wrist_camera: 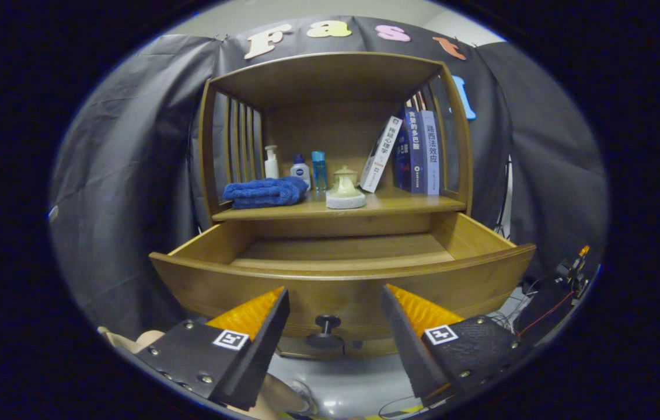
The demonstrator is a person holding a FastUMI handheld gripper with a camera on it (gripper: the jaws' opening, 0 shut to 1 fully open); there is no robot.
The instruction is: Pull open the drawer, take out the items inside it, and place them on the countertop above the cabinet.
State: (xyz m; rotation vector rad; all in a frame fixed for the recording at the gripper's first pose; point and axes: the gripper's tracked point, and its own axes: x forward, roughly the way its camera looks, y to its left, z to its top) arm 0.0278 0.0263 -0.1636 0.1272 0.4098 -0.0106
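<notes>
Against the dark cloth wall of the booth stands a wooden cabinet point(330, 146) with slatted sides and a roofed shelf. Its countertop surface point(405, 203) carries a folded blue towel point(265, 192) toward the left, and behind that a white pump bottle point(271, 162), a small white bottle with a blue cap point(300, 170) and a slim blue bottle point(318, 170). Near the middle sits a pale lidded jar point(345, 188) on a round grey base, and to the right one book point(380, 154) leans against a row of upright books point(420, 153). Below the surface the drawer point(341, 274) is pulled well out toward the gripper, its long axis running left to right and its curved front facing outward; the part of its floor that can be seen is bare wood. A dark round knob point(327, 322) sits low on the drawer front. The gripper point(334, 303) hangs just ahead of that front with its fingers spread wide apart, the knob showing in the gap between them and neither finger touching it.
</notes>
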